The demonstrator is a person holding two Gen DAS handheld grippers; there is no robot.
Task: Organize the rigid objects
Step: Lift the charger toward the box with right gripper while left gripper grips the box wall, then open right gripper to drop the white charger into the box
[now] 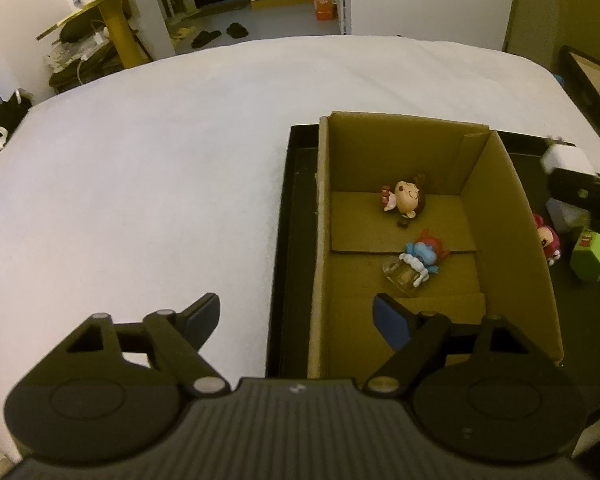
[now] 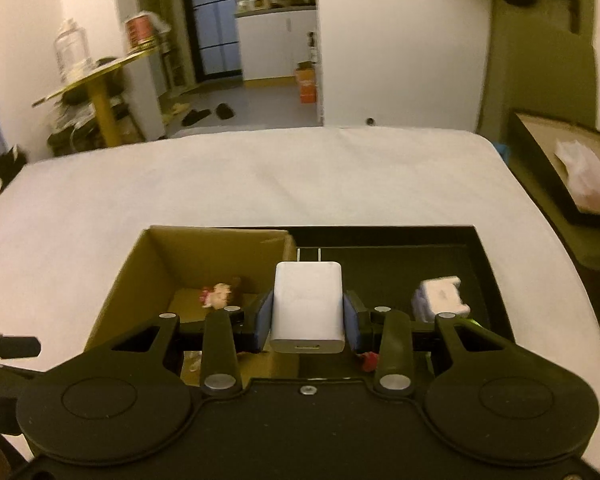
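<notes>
Right wrist view: the right gripper clamps the white charger, prongs pointing away from the fingers, with the cardboard box ahead-left; the left gripper hangs open and empty.

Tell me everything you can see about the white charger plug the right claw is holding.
The white rectangular plastic wall charger has rounded corners and a smooth matte shell. Two thin metal prongs stick out of its far end, pointing away from the camera; a slot-like port shows in the near end. It is clamped on its two long sides between the blue pads of the right claw, held up in the air above the black tray, beside the open brown cardboard box. Nothing else touches it.
</notes>
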